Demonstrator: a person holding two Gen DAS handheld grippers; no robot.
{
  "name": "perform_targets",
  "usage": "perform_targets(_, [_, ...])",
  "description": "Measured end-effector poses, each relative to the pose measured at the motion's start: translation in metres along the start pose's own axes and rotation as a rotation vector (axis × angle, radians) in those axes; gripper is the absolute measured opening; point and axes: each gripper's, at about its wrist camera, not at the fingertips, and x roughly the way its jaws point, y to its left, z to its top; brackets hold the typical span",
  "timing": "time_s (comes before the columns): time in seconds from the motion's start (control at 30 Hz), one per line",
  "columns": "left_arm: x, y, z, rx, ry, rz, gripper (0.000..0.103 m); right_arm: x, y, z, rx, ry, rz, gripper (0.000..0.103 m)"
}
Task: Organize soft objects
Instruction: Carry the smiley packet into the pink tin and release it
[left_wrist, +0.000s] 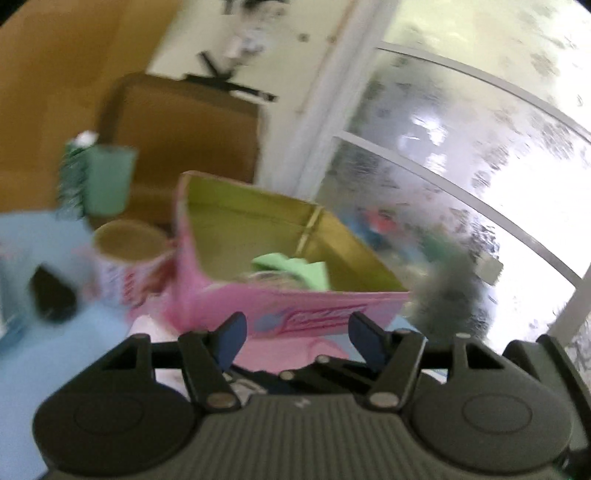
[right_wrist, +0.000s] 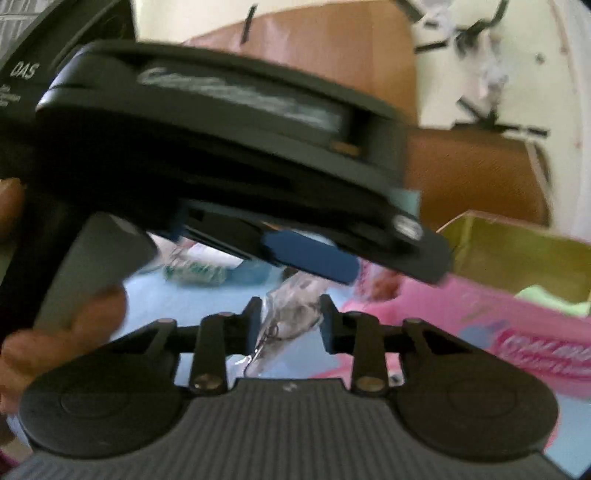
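An open pink box (left_wrist: 221, 302) with a yellow-green inside stands just ahead of my left gripper (left_wrist: 295, 325). A light green cloth (left_wrist: 295, 267) lies in it. The left gripper's blue pads are apart with nothing between them. A grey fuzzy thing (left_wrist: 447, 291) sits at the box's right corner. In the right wrist view my right gripper (right_wrist: 291, 317) holds a crinkled clear plastic bag (right_wrist: 291, 314) that fills the gap between its fingers. The left gripper crosses above it, one blue pad (right_wrist: 310, 258) showing, held by a hand (right_wrist: 74, 325). The pink box (right_wrist: 480, 317) lies to the right.
A round tin (left_wrist: 129, 258) and a teal cup (left_wrist: 109, 181) stand left of the box on a light blue surface (left_wrist: 74, 350). A brown cardboard box (left_wrist: 184, 129) is behind them. A frosted window (left_wrist: 461, 129) fills the right side.
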Motion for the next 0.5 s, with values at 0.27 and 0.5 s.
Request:
perform_targets(0.27, [-0.021,0.034,-0.010,-0.190,-0.044,0.067,0.086,-0.014,-0.076,-0.022,0.397,0.005,0.038,0.034])
perform_targets(0.5, [-0.007,0.083,-0.027,-0.542,0.008,-0.095,0.086,-0.022,-0.105,-0.020,0.599,-0.103,0.138,0.031])
